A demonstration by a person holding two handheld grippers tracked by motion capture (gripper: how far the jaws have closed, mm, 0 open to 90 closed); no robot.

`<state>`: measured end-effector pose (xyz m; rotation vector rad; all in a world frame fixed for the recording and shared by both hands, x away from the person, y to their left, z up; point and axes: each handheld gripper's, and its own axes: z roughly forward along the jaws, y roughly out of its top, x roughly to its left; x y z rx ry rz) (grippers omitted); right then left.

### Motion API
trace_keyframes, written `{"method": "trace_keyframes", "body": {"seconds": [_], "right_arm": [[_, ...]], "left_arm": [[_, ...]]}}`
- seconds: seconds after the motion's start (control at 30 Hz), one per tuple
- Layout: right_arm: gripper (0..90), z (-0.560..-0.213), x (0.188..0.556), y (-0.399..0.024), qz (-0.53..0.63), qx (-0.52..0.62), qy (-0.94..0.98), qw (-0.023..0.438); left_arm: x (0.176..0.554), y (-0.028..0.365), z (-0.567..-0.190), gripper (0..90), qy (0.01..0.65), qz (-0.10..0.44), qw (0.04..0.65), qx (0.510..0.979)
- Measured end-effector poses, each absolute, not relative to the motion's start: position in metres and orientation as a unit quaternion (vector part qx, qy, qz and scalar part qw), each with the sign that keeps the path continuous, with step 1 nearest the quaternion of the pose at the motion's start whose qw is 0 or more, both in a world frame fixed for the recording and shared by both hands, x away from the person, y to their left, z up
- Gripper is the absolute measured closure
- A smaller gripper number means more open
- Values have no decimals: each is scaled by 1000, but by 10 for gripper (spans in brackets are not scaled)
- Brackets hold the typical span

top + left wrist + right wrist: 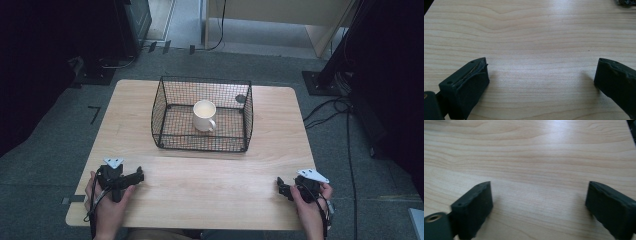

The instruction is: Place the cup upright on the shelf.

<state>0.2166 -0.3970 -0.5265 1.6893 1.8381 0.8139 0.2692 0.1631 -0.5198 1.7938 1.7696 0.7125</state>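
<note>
A white mug [204, 115] stands upright inside a black wire basket [200, 142] at the middle back of the wooden table [210, 180]. My left gripper [138, 174] rests low over the table's front left, pointing toward the right. In the left gripper view, the left gripper [541, 72] is open over bare wood with nothing between its jaws. My right gripper [282, 188] sits at the front right, pointing left. Seen in the right gripper view, the right gripper [539, 195] is also open, with only wood grain between the jaws. Both are well short of the basket.
A small dark round spot [240, 98] shows at the basket's back right corner. Cables [325, 107] and a black stand base [320, 82] lie on the grey floor to the right. Dark equipment [107, 35] stands at the back left.
</note>
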Motion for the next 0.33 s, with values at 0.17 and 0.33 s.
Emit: {"method": "trace_keyframes", "body": {"seconds": [0.17, 0.33], "right_arm": [[0, -527, 218, -395, 296, 616, 687, 246], [0, -527, 218, -395, 296, 617, 687, 246]], "left_arm": [[269, 163, -520, 0, 653, 263, 259, 662], [269, 163, -520, 0, 653, 263, 259, 661]]}}
